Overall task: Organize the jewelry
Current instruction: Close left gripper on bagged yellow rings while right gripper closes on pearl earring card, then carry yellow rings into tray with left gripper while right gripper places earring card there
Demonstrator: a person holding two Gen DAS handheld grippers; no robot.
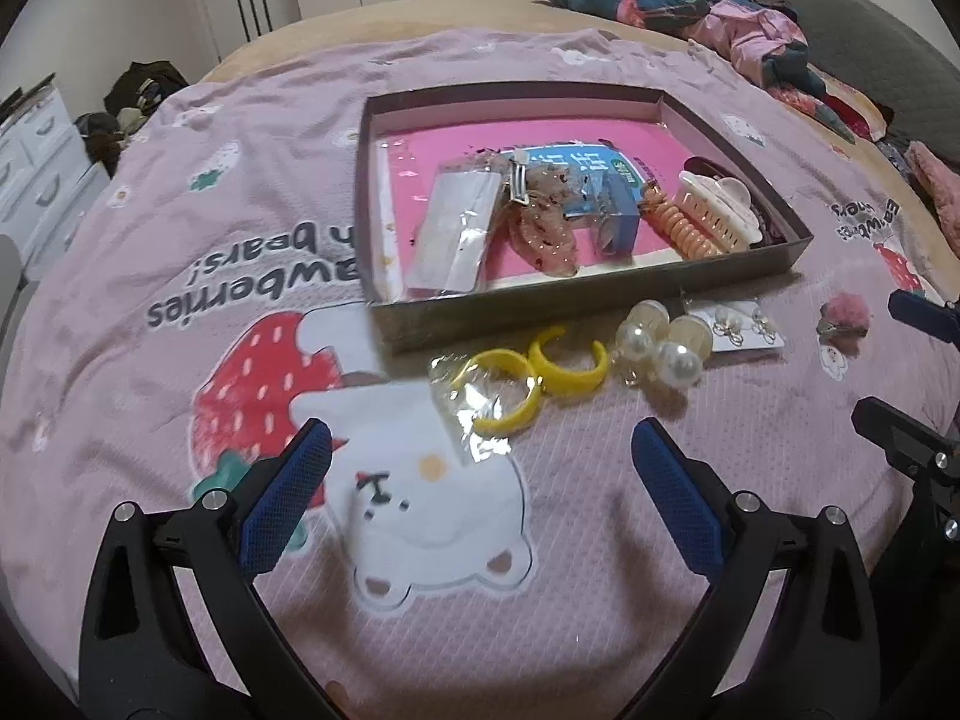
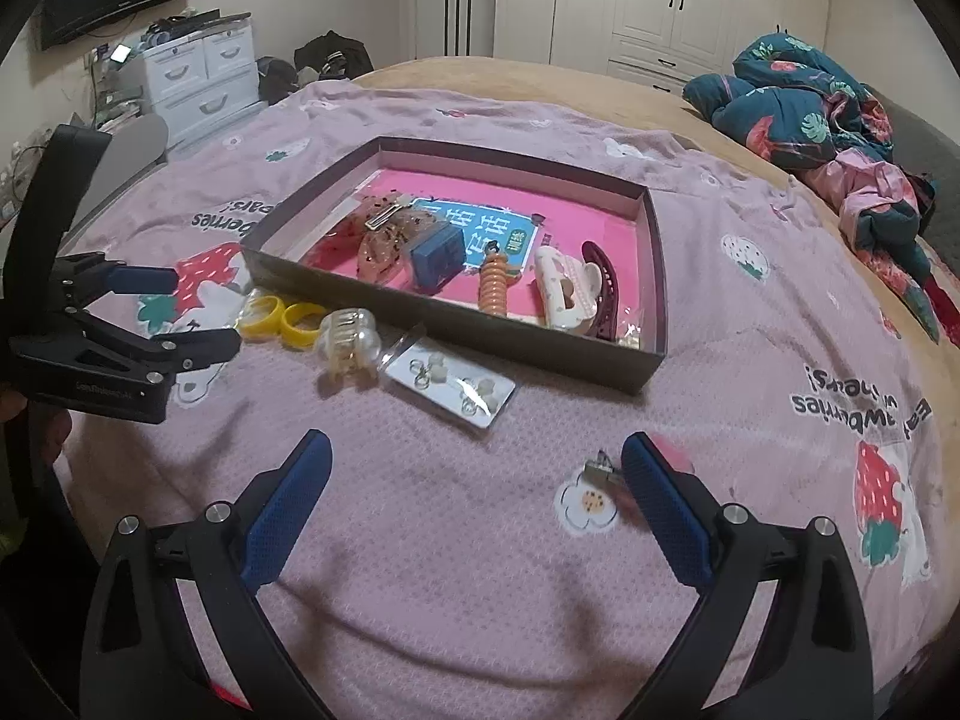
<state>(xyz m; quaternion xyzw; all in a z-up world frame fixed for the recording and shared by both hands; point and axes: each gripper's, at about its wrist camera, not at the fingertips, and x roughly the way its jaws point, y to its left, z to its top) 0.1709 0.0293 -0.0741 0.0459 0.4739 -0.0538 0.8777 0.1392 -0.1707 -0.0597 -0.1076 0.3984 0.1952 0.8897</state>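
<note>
The box (image 1: 600,300) is sitting open on the pink blanket (image 1: 180,240), already holding a clear packet (image 1: 453,228), a speckled clip (image 1: 540,228), a blue case (image 1: 618,210), an orange coil tie (image 1: 678,225), a cream claw clip (image 1: 720,210) and, seen from the right wrist, a dark red clip (image 2: 606,288) at its far end. More jewelry is lying on the blanket just in front of the box's near wall: two yellow cuffs (image 1: 567,366), one of them resting on a crinkled clear bag (image 1: 474,408), then a pearl clip (image 1: 660,342) just beside them, then an earring card (image 1: 738,327) touching the pearl clip's side. A pink fuzzy clip (image 1: 843,315) is lying well apart from the card, toward the right.

The left gripper (image 1: 480,450) is hovering over the bear print with its jaws spread wide and nothing between them, the bag and near cuff lying just ahead of its fingertips. The right gripper (image 2: 477,450) is hanging over the blanket, jaws likewise spread and empty; the fuzzy clip is sitting right at its right fingertip, partly hidden behind it, and I cannot tell whether they are touching. The earring card is lying just ahead of this gripper.

Bundled dark floral bedding (image 2: 810,114) is lying at the bed's far side.
</note>
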